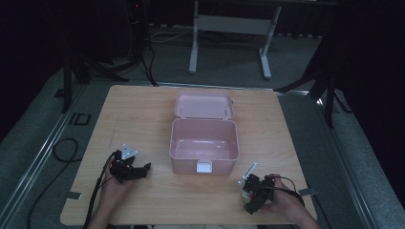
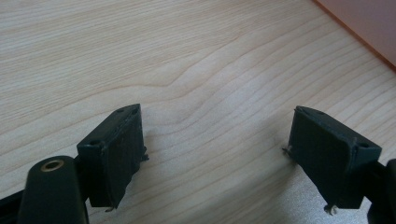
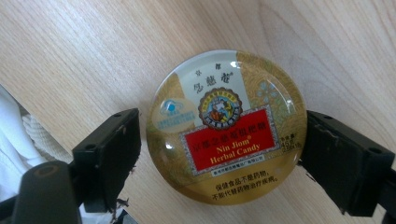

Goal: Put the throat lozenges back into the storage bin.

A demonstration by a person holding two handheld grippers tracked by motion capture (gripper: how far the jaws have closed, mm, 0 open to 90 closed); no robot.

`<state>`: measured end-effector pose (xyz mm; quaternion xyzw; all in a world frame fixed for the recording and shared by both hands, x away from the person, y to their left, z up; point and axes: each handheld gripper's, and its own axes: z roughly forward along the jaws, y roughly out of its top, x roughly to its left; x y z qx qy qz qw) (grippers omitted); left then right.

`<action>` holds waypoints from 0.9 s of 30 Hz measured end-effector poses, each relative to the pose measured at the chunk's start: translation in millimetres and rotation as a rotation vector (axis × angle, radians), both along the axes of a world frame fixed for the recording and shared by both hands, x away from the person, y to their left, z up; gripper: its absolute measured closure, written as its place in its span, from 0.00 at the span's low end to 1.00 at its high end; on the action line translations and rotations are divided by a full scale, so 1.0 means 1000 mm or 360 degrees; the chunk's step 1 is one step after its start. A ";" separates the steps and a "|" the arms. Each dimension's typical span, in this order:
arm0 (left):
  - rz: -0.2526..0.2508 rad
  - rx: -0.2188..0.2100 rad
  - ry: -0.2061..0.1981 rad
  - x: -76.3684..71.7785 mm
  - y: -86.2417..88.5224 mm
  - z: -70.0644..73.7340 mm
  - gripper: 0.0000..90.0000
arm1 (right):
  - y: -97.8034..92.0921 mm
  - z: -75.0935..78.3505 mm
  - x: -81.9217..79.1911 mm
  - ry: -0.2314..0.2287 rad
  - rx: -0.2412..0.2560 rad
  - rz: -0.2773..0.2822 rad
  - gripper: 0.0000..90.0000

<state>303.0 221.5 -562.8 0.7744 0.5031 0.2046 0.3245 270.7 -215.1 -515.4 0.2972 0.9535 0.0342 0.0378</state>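
Note:
A round gold candy tin with a red label lies flat on the wooden table. My right gripper is open and straddles it. The right jaw rests at the tin's edge, while the left jaw stands a sliver clear. In the high view the right gripper sits near the table's front right, held by a hand. My left gripper is at the front left, open over bare wood, nothing between its jaws. An empty pink box stands open in the middle.
The box's lid lies back behind it, and a white latch is on its front wall. A corner of the pink box shows beyond the left gripper. White cloth hangs past the table's front edge.

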 end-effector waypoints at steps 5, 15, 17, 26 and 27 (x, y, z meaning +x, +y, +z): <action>-0.0001 0.0000 0.0000 0.000 0.000 0.000 0.21 | 0.001 0.001 0.000 -0.0010 -0.0028 0.0028 0.21; -0.0001 0.0000 0.0000 0.000 0.000 0.000 0.21 | 0.002 -0.001 0.001 0.0001 -0.0047 0.0062 0.22; -0.0001 0.0001 0.0000 0.000 0.000 0.000 0.21 | 0.003 -0.001 0.000 0.0004 -0.0056 0.0071 0.22; -0.0001 0.0000 0.0000 0.000 0.000 0.000 0.21 | 0.002 0.007 0.000 0.0000 -0.0045 0.0077 0.23; -0.0002 0.0001 0.0000 0.000 0.000 0.000 0.21 | 0.001 0.009 0.000 -0.0013 -0.0043 0.0080 0.23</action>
